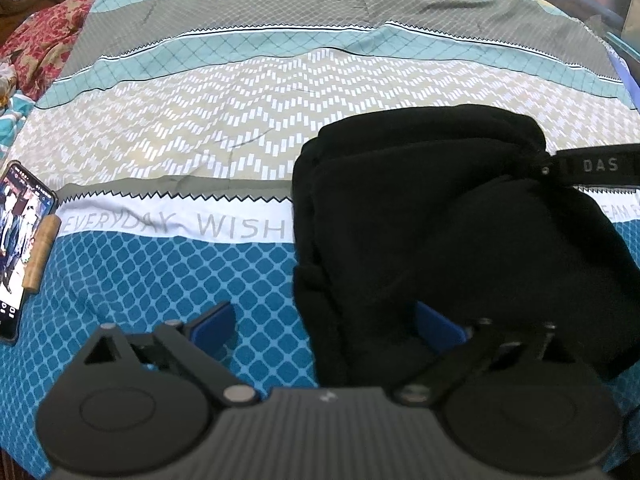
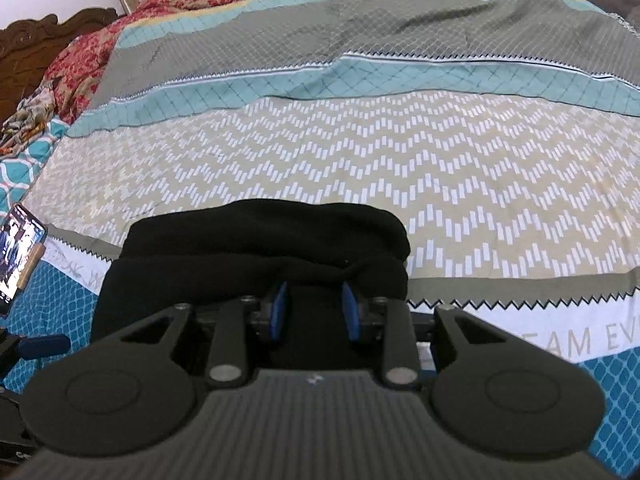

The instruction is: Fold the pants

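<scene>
**Folded black pants on bed, right gripper clamped on them, left one wide open**

Nearest in the left wrist view: left gripper (image 1: 326, 322), jaws spread wide, nothing pinched. Its left blue pad (image 1: 214, 320) sits over bare bedsheet (image 1: 160, 280); the right pad is over the near edge of the pants (image 1: 420, 208), not pressing on them.

Right wrist view: right gripper (image 2: 316, 312), jaws narrow, blue pads (image 2: 280, 312) on either side of a fold of the black pants (image 2: 264, 240), cloth bunched between them, so gripping the pants.

Pants are a compact folded black bundle on the near part of the bed, across the blue diamond band and the white lettered strip, far edge reaching the beige zigzag band. A black waistband strip with letters (image 1: 596, 166) sticks out to the right.

Left of the pants, well apart: a phone (image 1: 22, 240) with its screen lit, a small wooden piece (image 1: 42, 254) just beside it.

Farther: teal and grey bands of the sheet. Far left: red floral blanket (image 1: 44, 36) and a carved wooden headboard (image 2: 36, 48).
</scene>
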Action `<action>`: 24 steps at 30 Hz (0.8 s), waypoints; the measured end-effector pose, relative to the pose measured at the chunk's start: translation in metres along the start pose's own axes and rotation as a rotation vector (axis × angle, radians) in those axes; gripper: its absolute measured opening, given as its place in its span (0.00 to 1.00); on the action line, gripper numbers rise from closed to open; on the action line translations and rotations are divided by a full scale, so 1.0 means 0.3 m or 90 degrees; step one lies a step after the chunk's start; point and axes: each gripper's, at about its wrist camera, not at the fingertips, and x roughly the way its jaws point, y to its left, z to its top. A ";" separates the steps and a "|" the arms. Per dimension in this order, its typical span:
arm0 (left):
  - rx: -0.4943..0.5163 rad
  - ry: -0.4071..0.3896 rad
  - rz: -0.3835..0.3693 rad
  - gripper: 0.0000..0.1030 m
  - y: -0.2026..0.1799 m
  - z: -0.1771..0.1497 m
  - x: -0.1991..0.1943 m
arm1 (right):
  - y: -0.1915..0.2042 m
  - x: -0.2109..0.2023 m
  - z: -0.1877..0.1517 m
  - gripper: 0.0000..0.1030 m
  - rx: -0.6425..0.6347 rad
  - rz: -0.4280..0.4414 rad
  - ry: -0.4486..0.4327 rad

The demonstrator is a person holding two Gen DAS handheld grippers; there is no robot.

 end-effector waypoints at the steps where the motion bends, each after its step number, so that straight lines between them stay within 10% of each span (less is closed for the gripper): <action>1: 0.002 0.001 0.002 0.97 -0.002 0.000 -0.003 | 0.003 -0.015 -0.007 0.34 0.005 -0.002 -0.008; 6: 0.006 0.001 0.010 0.97 -0.005 -0.005 -0.013 | 0.008 -0.122 -0.038 0.54 0.015 -0.038 -0.057; 24: -0.022 0.005 -0.002 0.89 -0.008 -0.022 -0.102 | 0.045 -0.257 -0.228 0.54 0.028 0.016 -0.056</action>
